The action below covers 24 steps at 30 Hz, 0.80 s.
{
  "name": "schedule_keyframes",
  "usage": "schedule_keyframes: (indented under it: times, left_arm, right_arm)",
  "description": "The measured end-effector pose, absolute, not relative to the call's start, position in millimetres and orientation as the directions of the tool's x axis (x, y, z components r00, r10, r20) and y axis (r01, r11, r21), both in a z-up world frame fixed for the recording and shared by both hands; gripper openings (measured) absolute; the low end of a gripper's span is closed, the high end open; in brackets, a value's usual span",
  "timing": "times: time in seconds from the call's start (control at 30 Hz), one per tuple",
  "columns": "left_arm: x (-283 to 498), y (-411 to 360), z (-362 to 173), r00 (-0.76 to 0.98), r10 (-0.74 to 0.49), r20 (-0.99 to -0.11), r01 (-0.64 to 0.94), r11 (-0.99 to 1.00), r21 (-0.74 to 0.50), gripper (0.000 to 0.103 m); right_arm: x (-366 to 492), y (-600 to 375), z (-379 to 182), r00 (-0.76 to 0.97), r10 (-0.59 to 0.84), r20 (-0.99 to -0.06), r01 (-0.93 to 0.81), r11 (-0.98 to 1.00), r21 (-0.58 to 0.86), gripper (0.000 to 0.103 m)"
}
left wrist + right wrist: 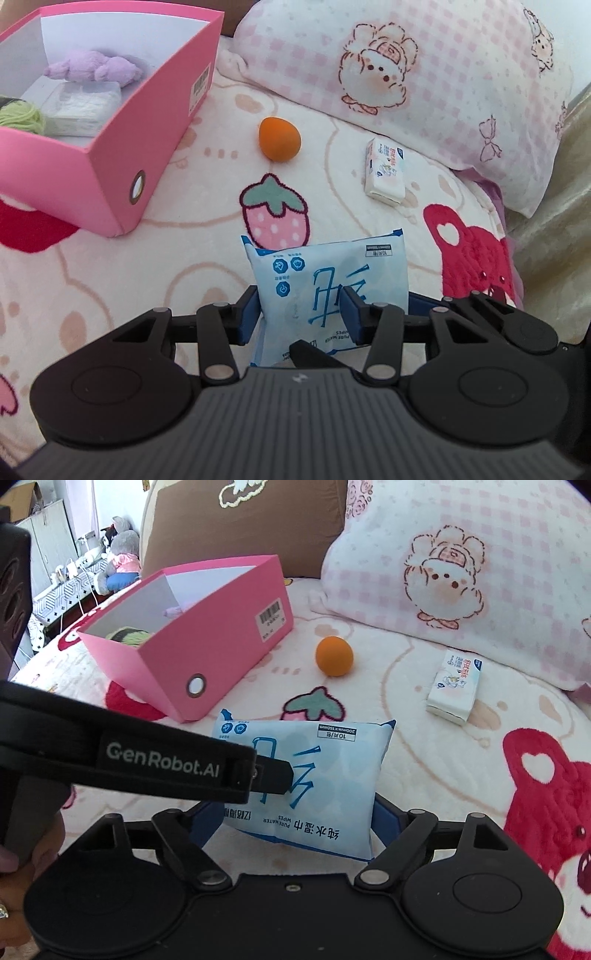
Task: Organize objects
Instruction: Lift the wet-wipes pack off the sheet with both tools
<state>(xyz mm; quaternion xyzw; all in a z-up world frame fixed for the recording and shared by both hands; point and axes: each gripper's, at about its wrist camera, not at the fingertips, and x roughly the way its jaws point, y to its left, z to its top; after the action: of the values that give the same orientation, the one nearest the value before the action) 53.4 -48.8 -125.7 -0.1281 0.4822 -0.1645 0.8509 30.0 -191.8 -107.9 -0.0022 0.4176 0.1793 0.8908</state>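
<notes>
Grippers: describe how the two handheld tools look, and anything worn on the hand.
Both are black plastic. The left gripper has a ribbed grey body, round side discs, silver-riveted linkage arms and blue pads; its side reads "GenRobot.AI" in white. The right gripper has the same discs, rivets and blue pads. The hand wears a ring.

The left gripper [299,314] pinches a pack between its pads; the right gripper [295,823] is spread wide, gripping nothing

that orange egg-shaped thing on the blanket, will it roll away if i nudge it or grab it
The orange egg-shaped sponge is rounded with no flat base visible, so a nudge would probably roll it, though the plush blanket should slow it. It looks matte, likely soft and light, so pads probably grip without slipping.
</notes>
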Motion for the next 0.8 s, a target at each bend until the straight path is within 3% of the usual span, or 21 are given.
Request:
schedule_keyframes:
  times: [0.3,0.8]
  left_arm:
    - [35,-29,-94,0.461,-0.458,-0.76,0.172,0.886,-0.431,0.046]
    - [-2,-13,-50,0.379,-0.459,-0.803,0.234,0.888,-0.397,0.047]
  right_arm:
    - [-1,-191,-77,0.592,0.37,-0.716,-0.34,0.92,0.194,0.089]
    - [-40,-167,-31,0.515,0.361,-0.777,-0.389,0.907,0.164,0.089]
